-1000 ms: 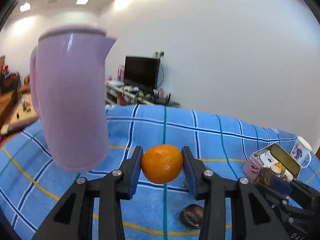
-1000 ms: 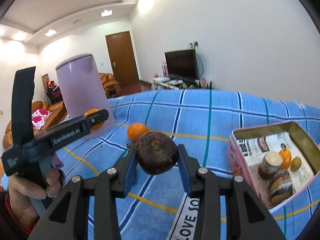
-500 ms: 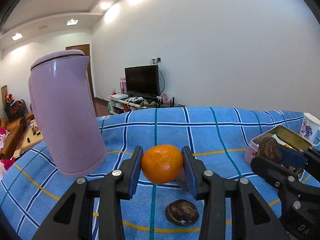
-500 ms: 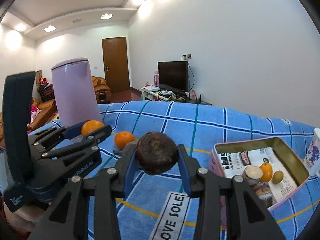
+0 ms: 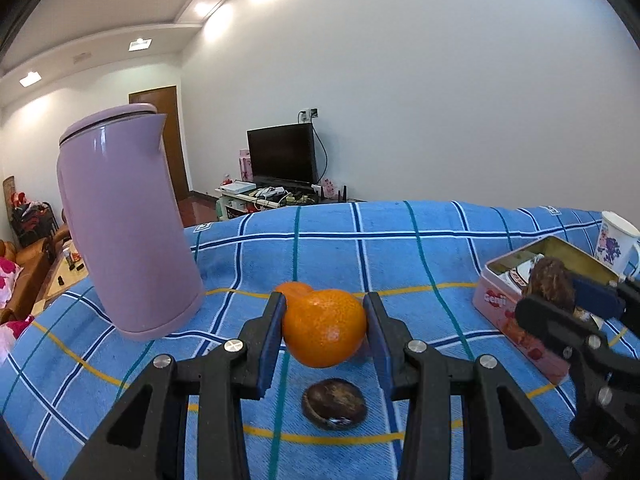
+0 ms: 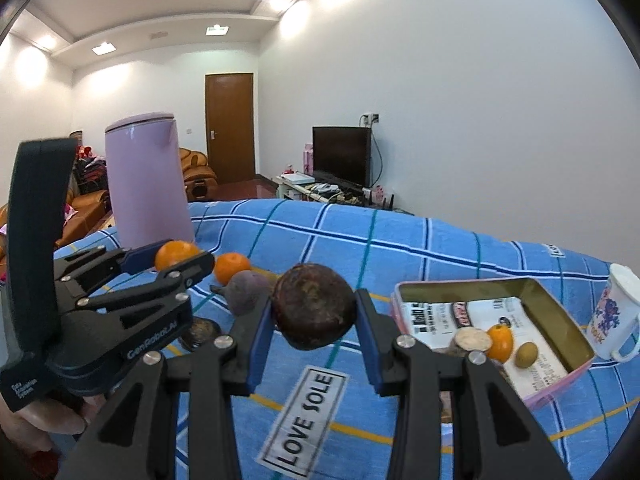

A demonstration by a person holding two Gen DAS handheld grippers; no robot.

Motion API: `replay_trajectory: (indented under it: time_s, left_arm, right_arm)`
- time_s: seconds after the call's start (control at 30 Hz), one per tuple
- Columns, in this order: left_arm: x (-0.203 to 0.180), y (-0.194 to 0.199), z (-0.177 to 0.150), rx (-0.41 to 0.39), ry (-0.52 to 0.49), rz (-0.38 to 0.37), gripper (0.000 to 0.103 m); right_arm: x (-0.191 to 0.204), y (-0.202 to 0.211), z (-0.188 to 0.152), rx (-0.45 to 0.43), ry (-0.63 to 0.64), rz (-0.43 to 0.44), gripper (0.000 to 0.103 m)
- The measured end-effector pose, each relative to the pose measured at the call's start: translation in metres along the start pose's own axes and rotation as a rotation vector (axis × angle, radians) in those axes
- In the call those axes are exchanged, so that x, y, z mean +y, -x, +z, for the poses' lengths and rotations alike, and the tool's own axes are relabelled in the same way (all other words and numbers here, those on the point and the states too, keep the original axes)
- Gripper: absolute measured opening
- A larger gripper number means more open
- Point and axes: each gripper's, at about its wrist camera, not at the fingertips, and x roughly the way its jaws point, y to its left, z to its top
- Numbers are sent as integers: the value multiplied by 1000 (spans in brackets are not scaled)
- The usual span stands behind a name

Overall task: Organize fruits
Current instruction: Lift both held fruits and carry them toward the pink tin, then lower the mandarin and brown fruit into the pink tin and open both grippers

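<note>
A mandarin (image 5: pixel 324 328) sits squeezed between the pads of my left gripper (image 5: pixel 325 320), raised above the blue checked cloth. My right gripper (image 6: pixel 314 308) is shut on a dark brown round fruit (image 6: pixel 314 306). On the cloth lie a second mandarin (image 6: pixel 232 266), a purple fruit (image 6: pixel 248 292) and a dark brown fruit (image 5: pixel 334 403) just under the left gripper. The open pink tin (image 6: pixel 560 316) at the right holds a small orange fruit (image 6: pixel 500 342), a green one (image 6: pixel 526 354) and a pale cut piece. In the left wrist view the right gripper (image 5: pixel 556 292) hovers by the tin (image 5: pixel 504 312).
A tall lilac kettle (image 5: pixel 124 220) stands at the left on the cloth. A white printed mug (image 6: pixel 614 312) is beyond the tin at the far right. A "LOVE SOLE" label (image 6: pixel 304 412) is sewn on the near cloth. A TV stand and sofas lie past the table.
The left gripper has shifted rightward away from the kettle with its mandarin and levelled out. The right gripper has rolled slightly, bringing the tin more into view. Both grips are unchanged.
</note>
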Motion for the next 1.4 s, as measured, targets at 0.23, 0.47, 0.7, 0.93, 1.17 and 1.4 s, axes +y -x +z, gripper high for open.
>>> replay_trajectory:
  time_s: [0.23,0.47,0.7,0.93,1.17,1.4]
  left_arm:
    - [-15,5,0,12,-4,-30,42]
    - [-34,10,5,6,-6,-63,42]
    - [-57,14,9,2,-21,-89,42]
    - [-78,13,15,6,-22,-133,42]
    - [-104,10,20,3,-46,-174,42]
    - [-132,-2,28,10,-60,-218,42]
  right_arm:
    - [-25,13,1,-26,-38,-26,42]
    - [-48,23,0,-47,-69,-55,42]
    - [-68,34,-1,-66,-86,-86,42]
    - [-98,42,0,-77,-119,-136,42]
    - [-136,53,-2,-87,-174,-204,42]
    - [-175,60,-5,-85,-228,-283,42]
